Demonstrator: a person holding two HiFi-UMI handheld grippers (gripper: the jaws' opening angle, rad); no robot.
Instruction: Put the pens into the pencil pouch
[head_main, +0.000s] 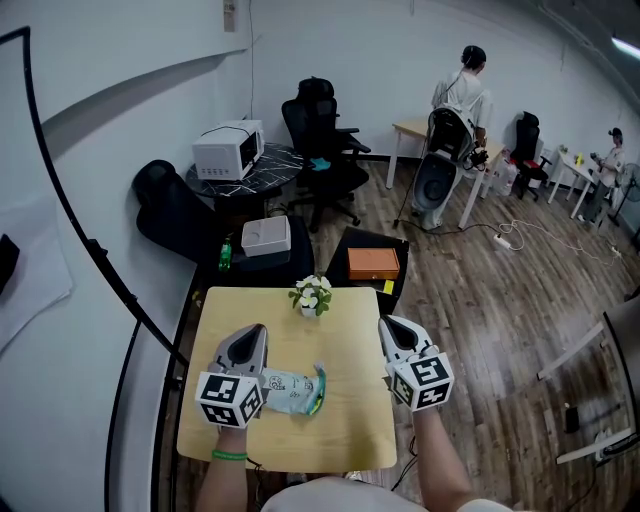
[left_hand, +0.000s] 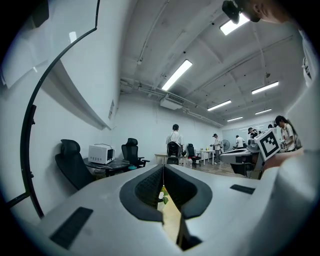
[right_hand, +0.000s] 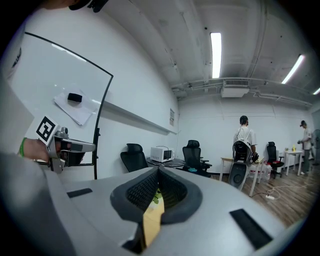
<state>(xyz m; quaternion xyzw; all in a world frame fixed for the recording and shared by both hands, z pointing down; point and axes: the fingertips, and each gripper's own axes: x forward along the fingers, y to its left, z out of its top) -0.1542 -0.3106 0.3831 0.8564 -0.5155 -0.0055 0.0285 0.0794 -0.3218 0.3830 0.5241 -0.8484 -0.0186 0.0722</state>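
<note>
Currently both grippers hover over a small square wooden table (head_main: 345, 440), pointing away from the person and roughly level. In its own view the left gripper (left_hand: 163, 168) has its 2 dark pads pressed together at the tips, with nothing caught between them; only a sliver of tabletop and a bit of the plant show through the hollow behind the tips. The right gripper (right_hand: 158, 170) is closed in the same way and is also empty.

From the head view, the pencil pouch (head_main: 288, 390) lies flat on the table between the 2 grippers. It is much nearer the left one, just beside that gripper's marker cube, and neither gripper holds it. A green object (head_main: 319, 388) curves along the pouch's right end, too small to identify.

A small pot of white flowers (head_main: 312, 295) stands at the table's far edge, midway between the grippers. Beyond the table an orange box (head_main: 373, 263) rests on a black stand, and a white microwave (head_main: 228, 150) sits on a dark round table beside a black office chair (head_main: 322, 140). A person (head_main: 466, 92) stands at a desk across the room
</note>
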